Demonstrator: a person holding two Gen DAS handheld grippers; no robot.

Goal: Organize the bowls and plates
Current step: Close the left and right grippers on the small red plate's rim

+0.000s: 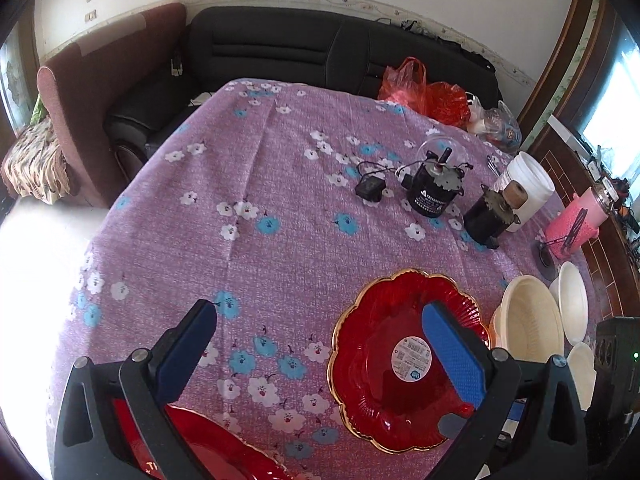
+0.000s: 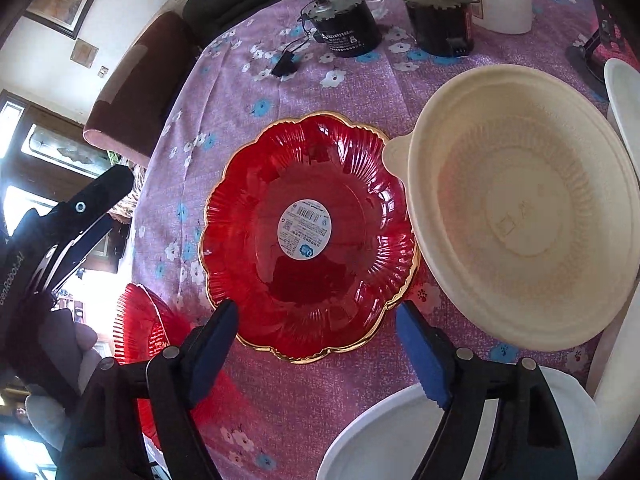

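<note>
Both tongs, left [image 1: 316, 344] and right [image 2: 316, 340], gape empty; right could clip cream bowl [image 2: 520, 208] overlapping red plate [image 2: 308, 236].

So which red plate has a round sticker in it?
The whole red plate beside the cream bowl has a white sticker in its middle. The other red plate, at the table's edge, shows none in its visible part.

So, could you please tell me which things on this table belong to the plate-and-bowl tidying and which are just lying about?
Belongs to the job:
- red plate
- second red plate
- cream bowl
- white plate

Just lying about:
- two black motors
- white tub
- pink jar
- red bag
</note>
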